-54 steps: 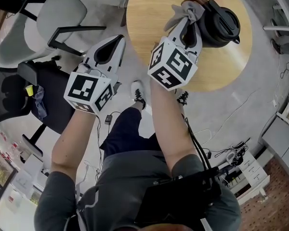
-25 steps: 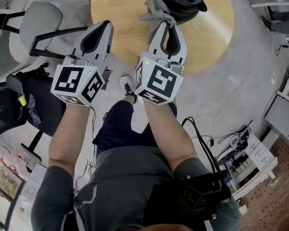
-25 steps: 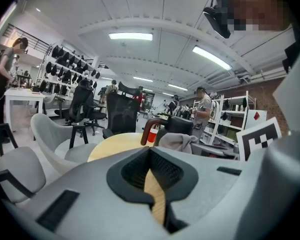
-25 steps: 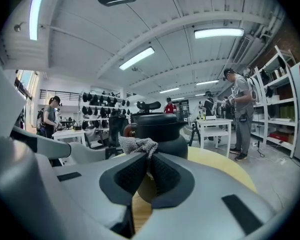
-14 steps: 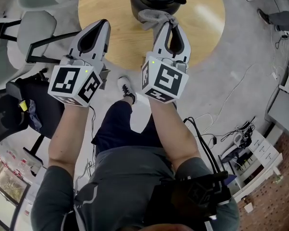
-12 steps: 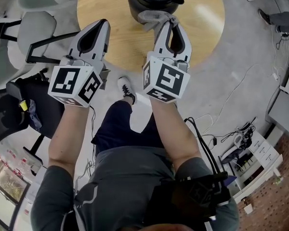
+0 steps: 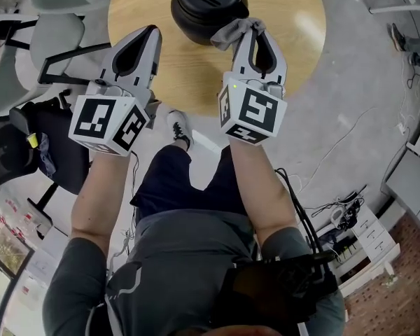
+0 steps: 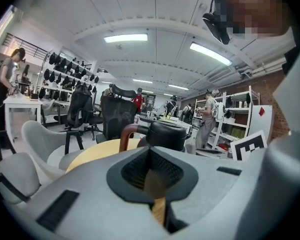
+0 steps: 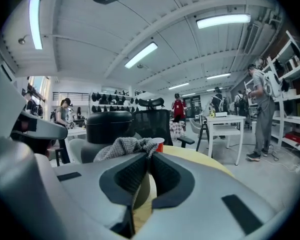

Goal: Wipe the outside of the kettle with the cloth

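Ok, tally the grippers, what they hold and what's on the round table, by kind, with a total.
Grippers: 2, the left gripper and the right gripper
Kettle: 1
Cloth: 1, in the right gripper's fingers
Red cup: 1
Total: 5

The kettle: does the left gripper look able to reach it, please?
Probably yes: the kettle stands just ahead of the left gripper, only bare table between; the cloth in the right gripper is on its other side.

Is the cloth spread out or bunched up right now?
Bunched up. The cloth is a crumpled wad pinched between the right gripper's closed jaw tips, beside the kettle; no flat, spread part shows.
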Motion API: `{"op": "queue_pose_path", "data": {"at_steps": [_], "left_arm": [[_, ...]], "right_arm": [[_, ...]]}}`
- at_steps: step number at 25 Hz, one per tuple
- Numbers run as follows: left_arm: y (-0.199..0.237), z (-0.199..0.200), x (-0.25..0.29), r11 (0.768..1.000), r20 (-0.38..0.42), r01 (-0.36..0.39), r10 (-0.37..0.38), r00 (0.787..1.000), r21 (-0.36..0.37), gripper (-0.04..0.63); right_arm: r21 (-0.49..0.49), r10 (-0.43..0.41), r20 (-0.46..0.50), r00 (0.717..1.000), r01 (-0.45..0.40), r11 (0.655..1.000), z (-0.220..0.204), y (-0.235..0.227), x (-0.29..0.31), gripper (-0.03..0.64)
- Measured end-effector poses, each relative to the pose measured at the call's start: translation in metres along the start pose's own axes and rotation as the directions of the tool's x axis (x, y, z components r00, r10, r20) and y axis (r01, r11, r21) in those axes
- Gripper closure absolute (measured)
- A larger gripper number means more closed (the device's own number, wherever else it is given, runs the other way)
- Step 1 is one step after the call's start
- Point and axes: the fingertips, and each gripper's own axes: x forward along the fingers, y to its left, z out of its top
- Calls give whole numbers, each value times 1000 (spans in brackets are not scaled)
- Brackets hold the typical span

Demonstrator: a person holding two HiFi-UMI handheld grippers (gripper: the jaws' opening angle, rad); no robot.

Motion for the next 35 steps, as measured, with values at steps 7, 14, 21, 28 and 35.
{"op": "queue_pose_path", "data": {"at_steps": [7,14,21,28,35], "left_arm": [[-3,-3,12,999,-28,-32,32,999,-10,588],[2,-2,21,997,-29,-72,71,997,-29,588],[3,-1,28,993,-28,-108,107,994,-38,588],[4,0,29,983,-24,-175,174,984,-48,588],[-9,1,34,977,-31,-208,207,978,-52,588]], "right_arm": [[-37,144,-4,990,-144,989,8,-6,20,572],[-88,313,-2,950,-312,946,18,-6,43,572],[-178,483,-21,875,-479,860,28,3,66,574],[-213,632,-55,773,-628,749,33,13,89,574],[-178,845,-144,516,-853,491,35,29,106,574]]}}
